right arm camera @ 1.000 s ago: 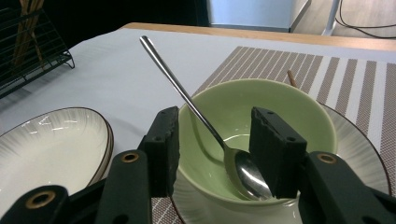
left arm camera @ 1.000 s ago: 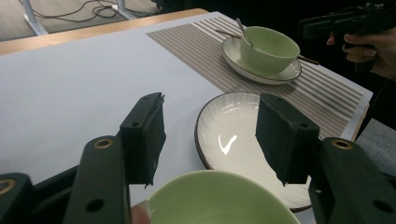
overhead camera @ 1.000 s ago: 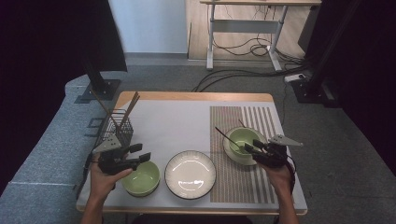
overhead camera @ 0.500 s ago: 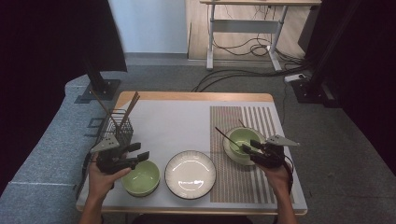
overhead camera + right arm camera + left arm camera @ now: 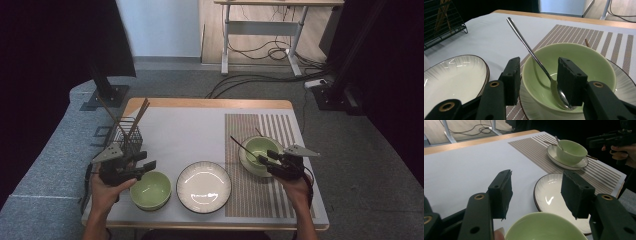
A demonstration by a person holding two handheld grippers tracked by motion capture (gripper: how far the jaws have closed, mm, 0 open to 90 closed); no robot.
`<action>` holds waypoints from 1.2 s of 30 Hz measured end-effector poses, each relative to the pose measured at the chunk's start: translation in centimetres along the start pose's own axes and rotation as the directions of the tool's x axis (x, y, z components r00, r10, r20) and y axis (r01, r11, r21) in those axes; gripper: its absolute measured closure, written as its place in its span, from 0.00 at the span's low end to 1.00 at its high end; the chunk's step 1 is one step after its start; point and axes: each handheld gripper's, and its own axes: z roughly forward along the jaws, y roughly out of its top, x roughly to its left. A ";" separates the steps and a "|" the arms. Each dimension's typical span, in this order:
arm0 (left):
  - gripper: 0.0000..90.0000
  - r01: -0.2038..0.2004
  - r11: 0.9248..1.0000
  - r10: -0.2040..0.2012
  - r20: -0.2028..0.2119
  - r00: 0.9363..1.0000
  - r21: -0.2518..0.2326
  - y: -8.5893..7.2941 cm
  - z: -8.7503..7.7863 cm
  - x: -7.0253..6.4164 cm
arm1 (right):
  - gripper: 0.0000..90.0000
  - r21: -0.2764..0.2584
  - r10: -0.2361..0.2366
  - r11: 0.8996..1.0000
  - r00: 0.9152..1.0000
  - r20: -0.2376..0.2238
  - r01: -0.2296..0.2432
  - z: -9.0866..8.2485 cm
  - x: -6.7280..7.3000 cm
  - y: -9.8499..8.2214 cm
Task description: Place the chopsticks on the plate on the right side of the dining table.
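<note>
- Left gripper [image 5: 536,192] is held with its jaws wide apart and nothing between the pads, just above the near rim of the green bowl [image 5: 150,189] that sits touching-close on the left of the white plate [image 5: 203,186].
- Right gripper [image 5: 537,75] is also seen open: its jaws straddle the near rim of the second green bowl [image 5: 574,60], to the right of the white plate, and no pad is pressed on anything.
- A spoon [image 5: 529,50] is leaned inside that second bowl, with its handle slanting up between the jaws and towards the white plate.
- The step in hand is judged to be a grasp on the spoon handle, or else on the bowl rim; which of the two is meant cannot be told.
- If the spoon is wanted, the gripper should be raised so that the bowl wall is cleared before the jaws are closed, and the thin handle should be taken square between the pads, so it is not twisted out.
- The saucer [image 5: 576,166] beneath should be left undisturbed.
</note>
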 end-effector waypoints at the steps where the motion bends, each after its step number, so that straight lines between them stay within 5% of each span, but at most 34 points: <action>1: 0.47 0.001 1.000 -0.001 -0.002 1.000 -0.003 0.0 -0.1 0.1 | 0.60 0.000 0.000 1.000 1.000 0.000 0.000 0.0 0.0 0.0; 36: 0.47 0.082 0.995 -0.086 -0.086 0.992 -0.051 0.2 -3.4 4.4 | 0.60 0.012 -0.010 1.000 1.000 -0.004 0.010 0.3 0.5 -0.1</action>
